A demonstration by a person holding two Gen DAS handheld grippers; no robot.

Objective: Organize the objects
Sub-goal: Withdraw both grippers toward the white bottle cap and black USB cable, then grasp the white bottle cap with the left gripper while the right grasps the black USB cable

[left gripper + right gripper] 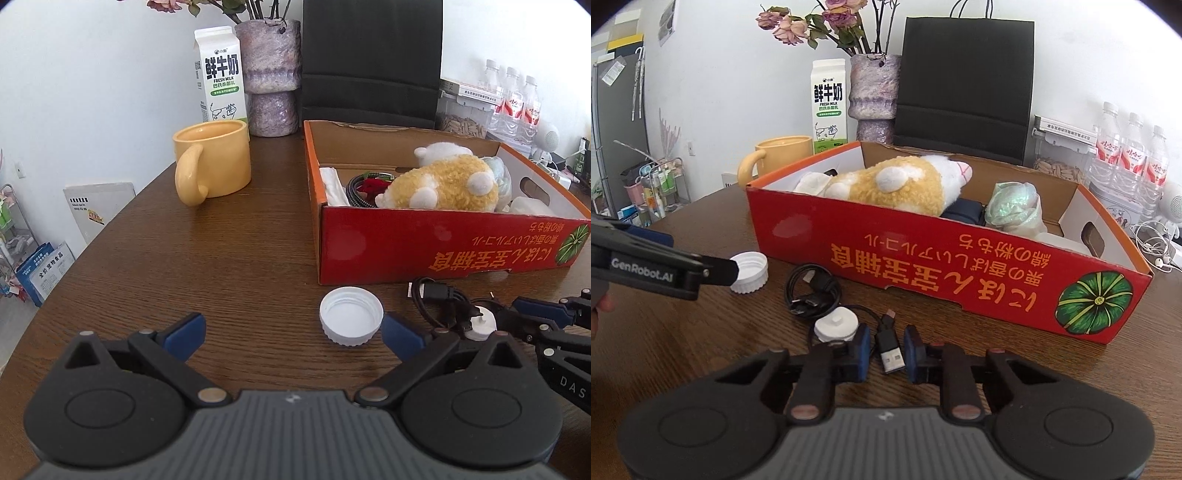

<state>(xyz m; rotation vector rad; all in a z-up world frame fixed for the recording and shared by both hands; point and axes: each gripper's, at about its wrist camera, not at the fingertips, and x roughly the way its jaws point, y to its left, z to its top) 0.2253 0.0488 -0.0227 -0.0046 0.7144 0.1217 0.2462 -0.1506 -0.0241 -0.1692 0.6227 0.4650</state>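
The right gripper (885,345) has its jaws drawn narrow around the black plug (891,354) of a cable (812,291), which lies on the brown bench (240,258) beside a round white charger (835,325); whether the pads press the plug I cannot tell. The left gripper (291,334) stands with jaws wide, its right finger just beside a white cap (351,316). Behind them sits a red box (923,273) holding a plush toy (901,184), and farther back a yellow mug (214,162), a milk carton (219,74) and a vase (271,77).
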